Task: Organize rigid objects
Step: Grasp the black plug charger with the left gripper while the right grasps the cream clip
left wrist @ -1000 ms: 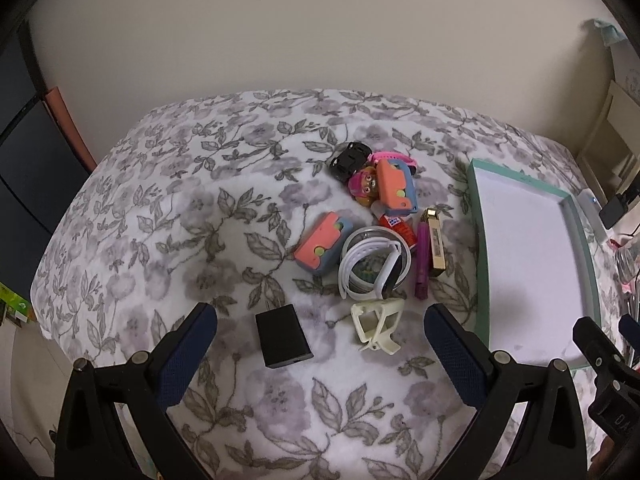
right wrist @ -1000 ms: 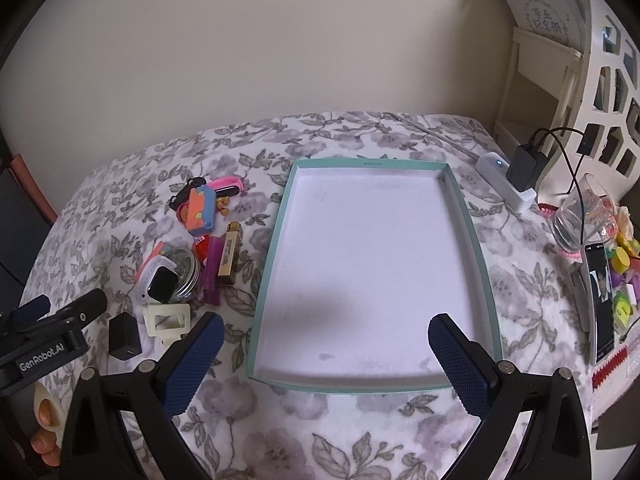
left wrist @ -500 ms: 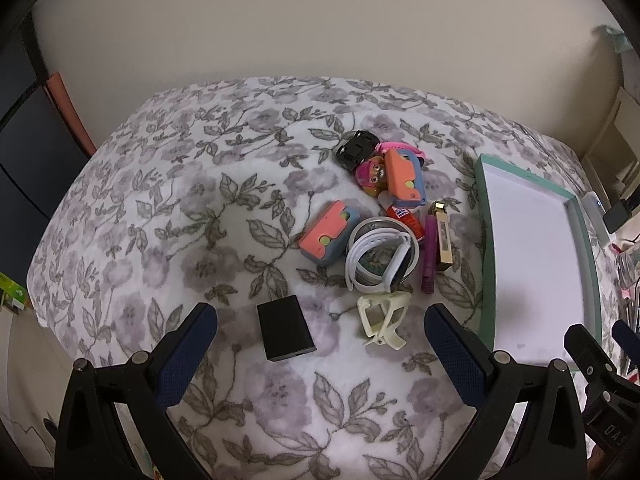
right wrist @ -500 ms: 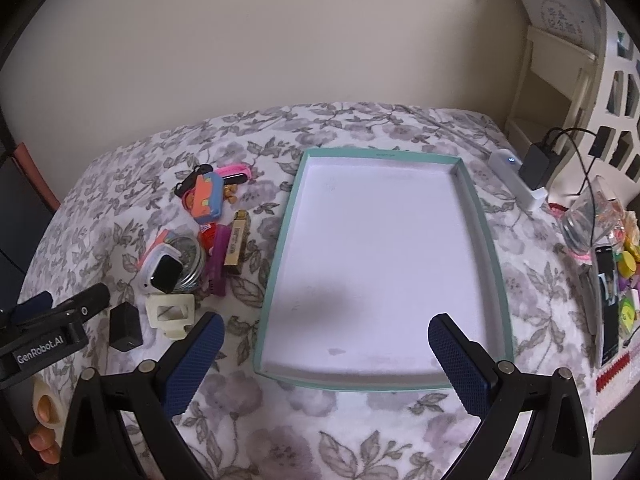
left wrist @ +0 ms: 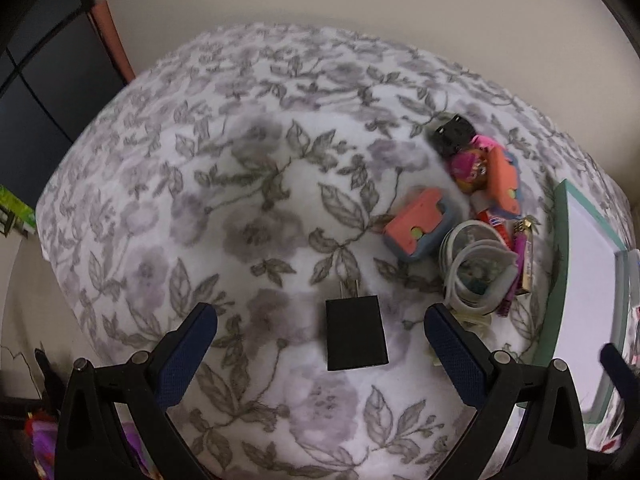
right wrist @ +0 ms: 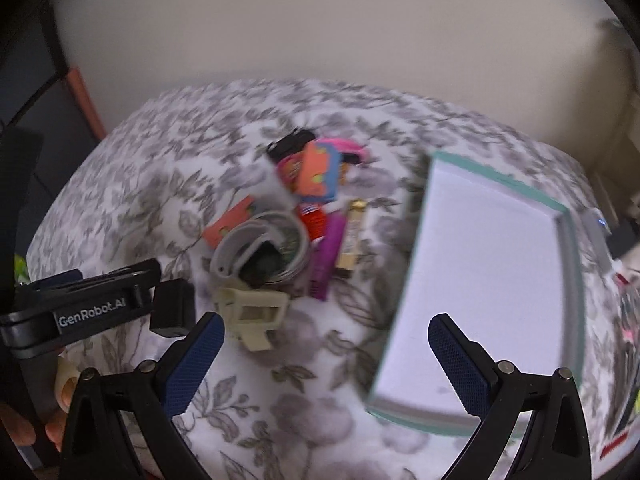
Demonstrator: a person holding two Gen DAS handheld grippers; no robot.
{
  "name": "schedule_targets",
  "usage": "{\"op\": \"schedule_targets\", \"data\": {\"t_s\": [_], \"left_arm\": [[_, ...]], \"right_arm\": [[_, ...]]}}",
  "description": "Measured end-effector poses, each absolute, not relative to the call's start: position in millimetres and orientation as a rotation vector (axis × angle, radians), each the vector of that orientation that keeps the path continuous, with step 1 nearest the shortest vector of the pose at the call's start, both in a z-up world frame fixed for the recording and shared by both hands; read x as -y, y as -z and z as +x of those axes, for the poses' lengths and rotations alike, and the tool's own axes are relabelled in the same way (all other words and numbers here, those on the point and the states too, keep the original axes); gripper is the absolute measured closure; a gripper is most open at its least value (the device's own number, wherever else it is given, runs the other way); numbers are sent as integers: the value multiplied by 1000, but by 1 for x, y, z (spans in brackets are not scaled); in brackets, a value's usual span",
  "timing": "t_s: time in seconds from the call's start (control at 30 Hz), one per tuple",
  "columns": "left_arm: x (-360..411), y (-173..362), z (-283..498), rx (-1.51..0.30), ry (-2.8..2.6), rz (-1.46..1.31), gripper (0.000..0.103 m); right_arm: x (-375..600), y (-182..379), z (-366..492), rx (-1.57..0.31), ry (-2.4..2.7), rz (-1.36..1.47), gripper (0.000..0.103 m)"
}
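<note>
A black plug adapter (left wrist: 356,332) lies on the floral cloth between the fingers of my open left gripper (left wrist: 320,332), prongs pointing away. A pile of small items sits to its right: an orange-and-blue block (left wrist: 418,230), a white watch band (left wrist: 476,272), a pink toy figure (left wrist: 472,170) and a purple stick (left wrist: 516,268). In the right wrist view my open, empty right gripper (right wrist: 326,340) hovers above the cloth between a cream clip (right wrist: 252,312) and the teal-rimmed white tray (right wrist: 568,240). The adapter (right wrist: 172,308) shows beside the left gripper's body there.
The floral cloth (left wrist: 240,200) covers a raised surface that drops off at the left and front. A dark cabinet (left wrist: 48,92) stands at the far left. A white power strip (right wrist: 598,236) and clutter lie beyond the tray's right side.
My left gripper has moved in and lower, so the black adapter now lies between its fingers. My right gripper has swung left, from over the tray toward the pile.
</note>
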State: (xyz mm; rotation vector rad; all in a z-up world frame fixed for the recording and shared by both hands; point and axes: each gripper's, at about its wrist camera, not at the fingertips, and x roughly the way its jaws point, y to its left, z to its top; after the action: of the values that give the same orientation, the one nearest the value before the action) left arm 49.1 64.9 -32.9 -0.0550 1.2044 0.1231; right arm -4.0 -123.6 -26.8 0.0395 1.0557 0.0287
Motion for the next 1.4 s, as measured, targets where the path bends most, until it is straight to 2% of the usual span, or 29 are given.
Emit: {"op": "schedule_targets", "data": {"t_s": [0.33,0.43,0.5,0.77,1.03,1.23,1.4], "left_arm": [[-70,67,63,-1308,-108,-162,0],[-70,74,63,-1333,-112,-169,1],[-70,77,64,-1344,-117,-165,4],[-69,85,65,-1385,-91,-172,29],[-72,92,64,-1412,-58,-234,45],[-76,96,62,-1423,-59,-214,52],[-67,105,65,-1420,-67,-177,52]], "right_arm": [[105,71,23,-1154,-100,91,0],[101,81,28,-1170,-105,94,4],[99,84,29,-1176,-109,96,6],[94,87,33,-1155,-119,107,16],[91,93,33,-1164,-133,120,30],[87,98,33,-1170,-136,112,39],[85,99,32,-1165,-123,75,46]]}}
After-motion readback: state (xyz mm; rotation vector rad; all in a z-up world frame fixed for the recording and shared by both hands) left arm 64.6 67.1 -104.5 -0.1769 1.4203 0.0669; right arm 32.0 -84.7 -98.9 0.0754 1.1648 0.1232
